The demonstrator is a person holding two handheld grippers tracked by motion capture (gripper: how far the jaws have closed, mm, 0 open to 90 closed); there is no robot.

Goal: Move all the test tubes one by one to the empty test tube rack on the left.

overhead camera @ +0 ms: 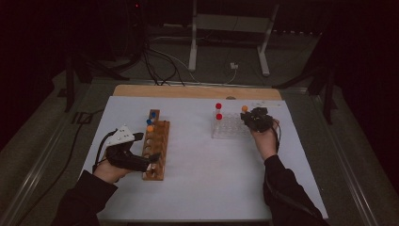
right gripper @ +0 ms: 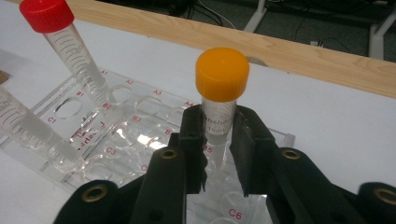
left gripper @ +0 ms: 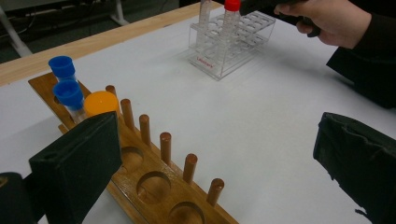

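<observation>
So the right gripper [right gripper: 218,135] is clamping an orange-capped tube [right gripper: 220,88] just below its cap, jaws pinched in on both sides of the clear barrel, and that tube is standing upright over the clear plastic rack [right gripper: 116,140] near the far right of the white table [overhead camera: 197,160]. In the high view the right gripper [overhead camera: 256,118] is sitting right at the rack's right end with the orange cap [overhead camera: 244,108] poking out beside it. Whether the tube's bottom is sitting in a hole or hanging just above is hard to say, since the jaws and the see-through plastic are blurring that part together. Two red-capped tubes [overhead camera: 218,111] are standing at the rack's far left corner; in the right gripper view one of them [right gripper: 60,42] is leaning and the other is cut off at the left edge, cap out of frame. The left gripper [overhead camera: 149,160] is lying low beside the wooden rack [overhead camera: 156,150] with its jaws spread wide, nothing between the pads, though one jaw is sitting right up against the rack's near end. In the left gripper view two blue-capped tubes [left gripper: 65,81] and another orange-capped one [left gripper: 100,102] are standing at the wooden rack's far end, the orange one half hidden behind the left jaw. The high view is pretty dim, so small details are murky there.
</observation>
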